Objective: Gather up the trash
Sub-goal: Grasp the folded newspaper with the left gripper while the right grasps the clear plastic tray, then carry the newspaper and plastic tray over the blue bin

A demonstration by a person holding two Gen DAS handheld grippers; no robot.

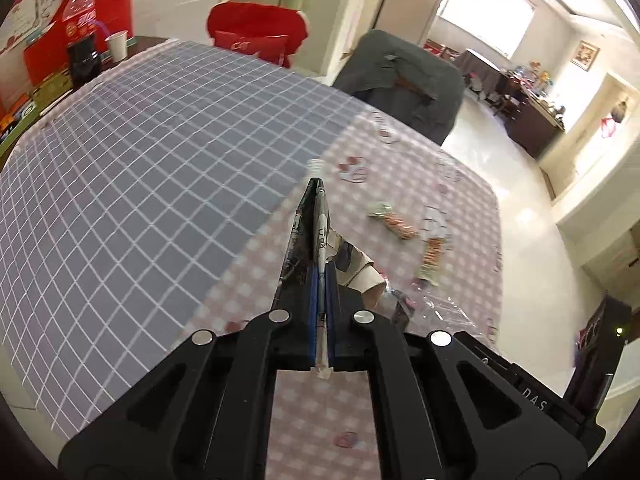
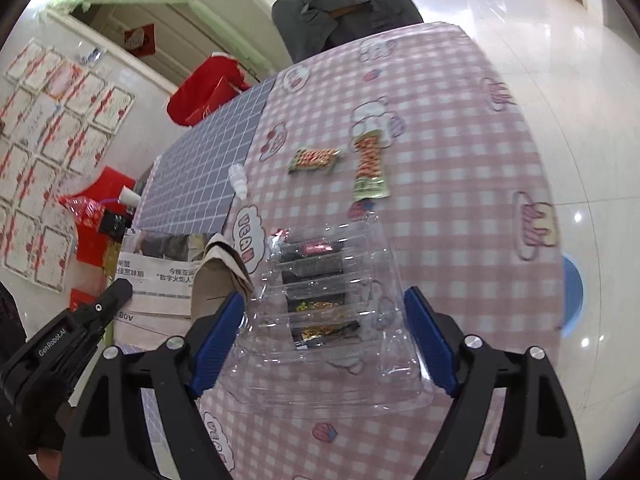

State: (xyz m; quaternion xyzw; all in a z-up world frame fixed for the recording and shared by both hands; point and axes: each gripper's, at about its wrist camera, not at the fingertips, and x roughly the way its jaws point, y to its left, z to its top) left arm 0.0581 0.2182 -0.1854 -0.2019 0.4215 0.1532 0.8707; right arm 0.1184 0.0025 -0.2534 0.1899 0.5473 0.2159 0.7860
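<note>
Two snack wrappers [image 2: 316, 159] are left lying flat on the pink checked tablecloth [image 2: 460, 168], near one another beyond the grippers, and a small white crumpled scrap [image 2: 239, 181] is seen at the seam with the grey grid mat [image 2: 204, 184]. The left gripper [image 1: 320, 280] is pressed together on a folded newspaper [image 1: 298, 240], which is pinched edge-on and lifted off the table; a piece of brown paper [image 1: 360, 272] hangs just beside it, and whether that piece is clamped too cannot be told. The right gripper [image 2: 324, 344] is spread wide around a clear plastic tray [image 2: 332, 300] in which dark wrappers are held; the left pad looks to be touching the tray's edge, but contact on the right side cannot be confirmed, so a firm hold is not assured. The thin tray could be crushed or tipped if it is squeezed unevenly, and its contents could be spilled back onto the cloth. The newspaper, held by one narrow edge, could be pulled loose or unfolded if it is swung quickly, and the brown paper could be dropped with it.
</note>
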